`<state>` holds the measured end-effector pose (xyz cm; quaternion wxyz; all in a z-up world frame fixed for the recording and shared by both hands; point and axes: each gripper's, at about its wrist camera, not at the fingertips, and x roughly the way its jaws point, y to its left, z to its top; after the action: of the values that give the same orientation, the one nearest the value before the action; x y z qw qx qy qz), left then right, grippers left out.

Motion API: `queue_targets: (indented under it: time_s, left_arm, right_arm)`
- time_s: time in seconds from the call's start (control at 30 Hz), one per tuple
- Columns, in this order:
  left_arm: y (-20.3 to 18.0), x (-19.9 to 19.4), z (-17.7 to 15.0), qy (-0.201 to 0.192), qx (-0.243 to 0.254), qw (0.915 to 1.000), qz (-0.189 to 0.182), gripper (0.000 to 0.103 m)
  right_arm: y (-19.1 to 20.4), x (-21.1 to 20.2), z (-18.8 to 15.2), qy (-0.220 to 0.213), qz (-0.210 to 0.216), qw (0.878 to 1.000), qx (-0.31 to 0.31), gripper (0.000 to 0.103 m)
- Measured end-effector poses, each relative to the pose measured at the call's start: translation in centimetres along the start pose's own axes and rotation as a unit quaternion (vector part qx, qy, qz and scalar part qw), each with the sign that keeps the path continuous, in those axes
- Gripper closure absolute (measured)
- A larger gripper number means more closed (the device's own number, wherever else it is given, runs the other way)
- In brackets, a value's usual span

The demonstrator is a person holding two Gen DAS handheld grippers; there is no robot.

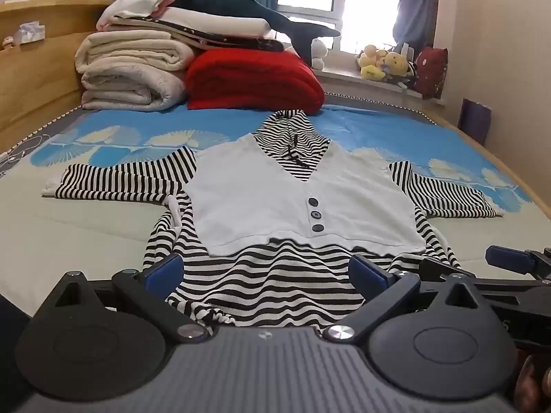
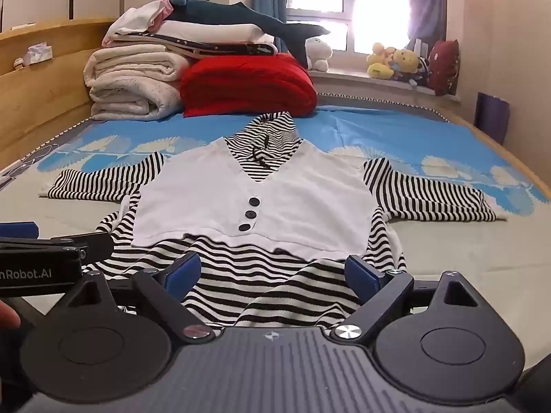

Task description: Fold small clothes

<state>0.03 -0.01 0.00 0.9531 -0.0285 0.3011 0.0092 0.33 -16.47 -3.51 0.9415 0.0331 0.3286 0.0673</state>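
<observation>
Striped top (image 1: 275, 186) lies spread flat on the bed (image 1: 86, 227), sleeves out for folding; left tool (image 1: 265, 272) and right tool (image 2: 272, 273) both gape wide over its hem

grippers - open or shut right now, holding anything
Left gripper: open, holding nothing, over the striped top's hem.
Right gripper: open, holding nothing, over the same hem.
</observation>
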Motion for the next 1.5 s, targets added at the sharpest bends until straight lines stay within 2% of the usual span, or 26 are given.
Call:
queue_targets:
  time_s: [1.5]
  left_arm:
    - [0.09, 0.10, -0.25, -0.001, 0.000, 1.0000, -0.001, 0.001]
  right_arm:
    - [-0.13, 0.57, -0.40, 0.003, -0.004, 1.000, -0.001, 0.012]
